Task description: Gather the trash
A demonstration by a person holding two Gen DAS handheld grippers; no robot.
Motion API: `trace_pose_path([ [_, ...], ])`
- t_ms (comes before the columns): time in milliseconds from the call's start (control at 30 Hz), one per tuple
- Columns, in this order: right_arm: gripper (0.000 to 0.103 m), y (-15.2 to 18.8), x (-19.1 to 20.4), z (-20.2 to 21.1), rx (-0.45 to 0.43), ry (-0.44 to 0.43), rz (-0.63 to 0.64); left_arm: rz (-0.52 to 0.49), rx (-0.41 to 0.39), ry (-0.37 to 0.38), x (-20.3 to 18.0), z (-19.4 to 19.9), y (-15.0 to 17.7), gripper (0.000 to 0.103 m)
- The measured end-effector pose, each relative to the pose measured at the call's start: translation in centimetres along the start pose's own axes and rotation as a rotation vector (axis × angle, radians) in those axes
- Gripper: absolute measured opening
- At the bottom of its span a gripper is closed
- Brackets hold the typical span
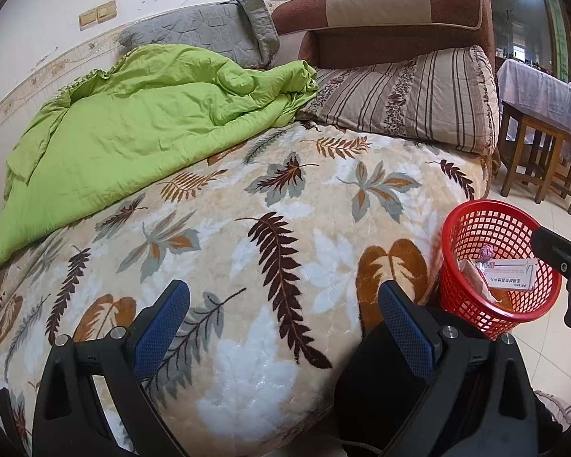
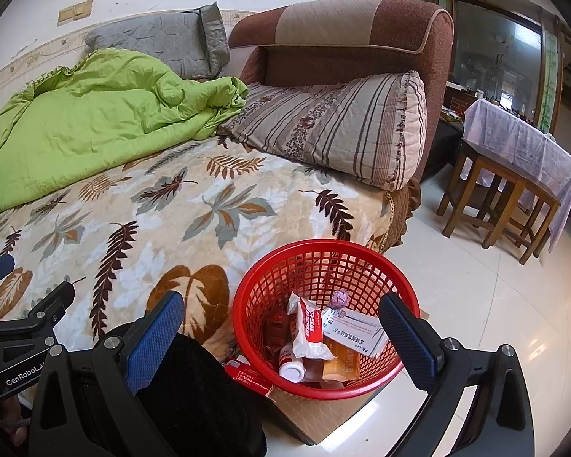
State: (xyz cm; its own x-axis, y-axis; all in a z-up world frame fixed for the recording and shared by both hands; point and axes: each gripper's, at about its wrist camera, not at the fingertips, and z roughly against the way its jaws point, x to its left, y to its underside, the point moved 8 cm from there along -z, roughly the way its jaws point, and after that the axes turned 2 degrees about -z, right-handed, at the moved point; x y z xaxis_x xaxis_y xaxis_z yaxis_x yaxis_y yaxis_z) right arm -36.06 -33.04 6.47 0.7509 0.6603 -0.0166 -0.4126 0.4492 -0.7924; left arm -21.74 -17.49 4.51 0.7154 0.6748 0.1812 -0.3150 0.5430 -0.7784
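Right wrist view looks down into a red mesh basket (image 2: 323, 320) standing on the pale tiled floor (image 2: 476, 304), just beside the edge of the bed. A flat brown cardboard sheet (image 2: 316, 415) lies under it, and a red carton (image 2: 245, 375) lies against its near-left side, outside the basket. Inside the basket sit a white box with blue print (image 2: 356, 333), a crumpled white wrapper with a red label (image 2: 310, 333), a dark red packet (image 2: 274, 331), a small white bottle (image 2: 292, 369), an orange packet (image 2: 342, 361) and a small crumpled purple wad (image 2: 340, 298).

The right gripper (image 2: 281, 337) hangs above the basket with its blue-padded fingers spread wide, one over the bed edge and one over the basket's right rim, holding nothing. The left gripper (image 1: 283, 321) is also spread wide and empty, poised over the leaf-patterned blanket (image 1: 247, 228) that covers the bed; no trash shows on the blanket. In the left wrist view the basket (image 1: 495, 266) stands off the bed's right side, with the white box (image 1: 512, 274) and the purple wad (image 1: 486, 253) visible through its opening.

Farther back on the bed lie a rumpled green quilt (image 1: 133, 133), a grey quilted pillow (image 1: 209, 32) and a striped pillow (image 1: 418, 95) leaning on a brown padded headboard (image 1: 399, 15). Wooden stools (image 2: 506, 205) stand under a cloth-covered table (image 2: 521, 144) well apart on the right.
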Motion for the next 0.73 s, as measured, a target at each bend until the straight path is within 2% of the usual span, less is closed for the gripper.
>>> trace_pose_path([
  [467, 0.103, 0.5, 0.2, -0.7, 0.015, -0.014, 0.011, 0.016, 0.022, 0.038, 0.2, -0.4, 0.4, 0.099],
  [600, 0.103, 0.1, 1.0, -1.4, 0.031, -0.035, 0.042, 0.088, 0.083, 0.113, 1.3, -1.4, 1.1, 0.099],
  [733, 0.103, -1.5, 3.2, -2.3, 0.03, -0.086, 0.066, 0.232, 0.127, 0.081, 6.5, -2.6, 1.6, 0.099],
])
